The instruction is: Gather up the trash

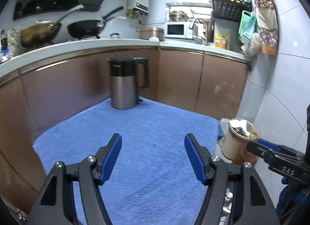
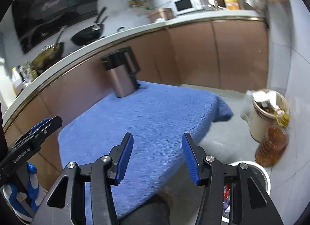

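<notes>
Left wrist view. Left tongs (image 1: 153, 137) spread wide, holding nothing, poised above the blue cloth (image 1: 155, 120) on the bench. No loose trash to be seen on the cloth; only a kettle (image 1: 126, 83) upright at the far end, close to the cabinets. Off to the right, past the cloth's edge and low against the wall (image 1: 271, 99): a cream cup (image 1: 232, 143) with something white and crumpled in its mouth, touching an amber bottle (image 1: 246, 157). Right tongs (image 1: 251, 144) seen side-on, tips near the cup's rim; gap not readable from this angle.

Right wrist view. Right tongs (image 2: 158, 136) wide open and empty, pointing over the near right corner of the cloth. Directly below them, a white bin (image 2: 259, 165) on the floor (image 2: 222, 139), coloured wrappers (image 2: 226, 192) already inside. Cup (image 2: 261, 116) ahead and to the right, upright, long axis vertical, pressed against the bottle by the wall. Left tongs (image 2: 52, 122) at the far left edge, well apart from all that.

Probably the cup as the next piece, though hard to say whether trash or not. Right hand clearly nearer. Open floor between bench corner and cup; tight room beyond it, with wall behind and bottle touching, so a risk of knocking the bottle.
</notes>
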